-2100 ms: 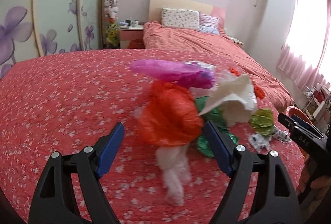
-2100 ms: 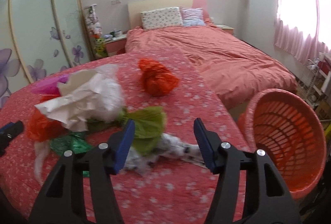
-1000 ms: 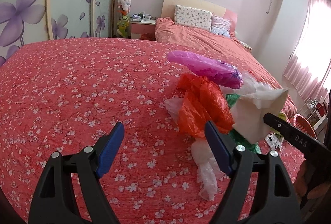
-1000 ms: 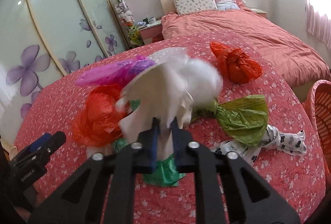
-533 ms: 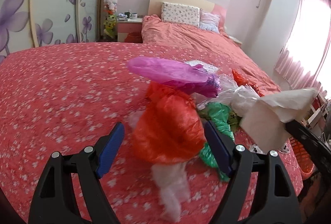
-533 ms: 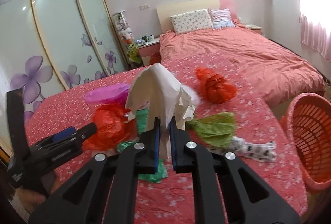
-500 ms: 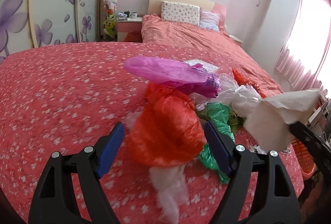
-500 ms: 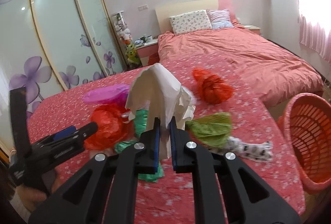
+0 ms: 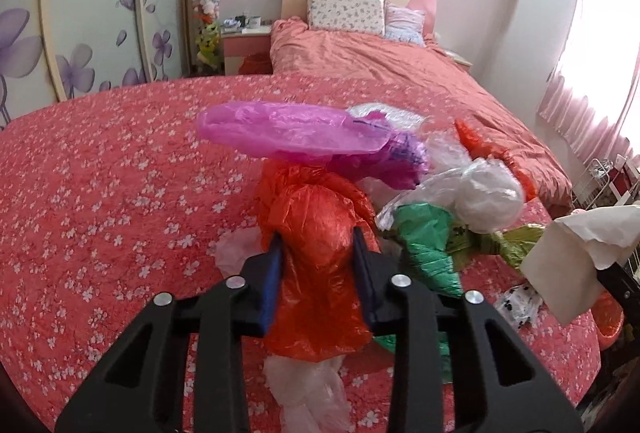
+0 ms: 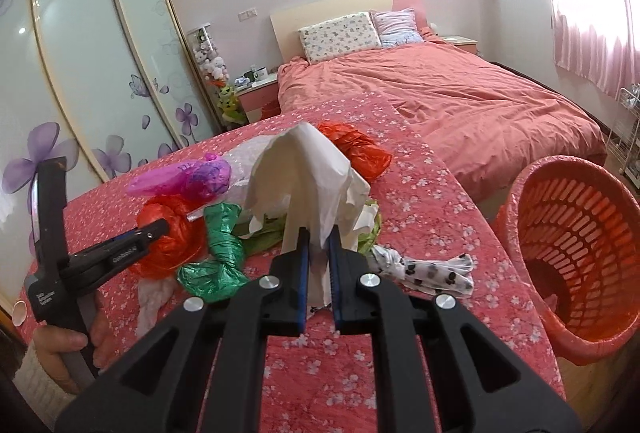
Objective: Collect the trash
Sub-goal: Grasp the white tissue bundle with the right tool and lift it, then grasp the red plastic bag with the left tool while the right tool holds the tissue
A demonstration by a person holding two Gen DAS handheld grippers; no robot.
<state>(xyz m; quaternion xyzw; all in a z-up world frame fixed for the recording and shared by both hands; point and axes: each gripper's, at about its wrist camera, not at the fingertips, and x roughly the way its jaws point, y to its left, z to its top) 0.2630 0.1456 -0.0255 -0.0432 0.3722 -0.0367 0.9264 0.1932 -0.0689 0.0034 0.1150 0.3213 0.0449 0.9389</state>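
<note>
Pickup step, seemingly: orange bag (image 9: 320,233) is pinched by left gripper (image 9: 318,273), white paper (image 10: 316,169) by right gripper (image 10: 319,273); basket (image 10: 576,233), frame right, probably needed next.

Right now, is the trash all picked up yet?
Not yet. The orange basket looks nearly empty, so little seems done. In hand: the right gripper is shut on white paper, and the left gripper pinches the red bag. Left on the flowered cover: the pink bag, green bag, spotted bag, another red bag and more.
</note>
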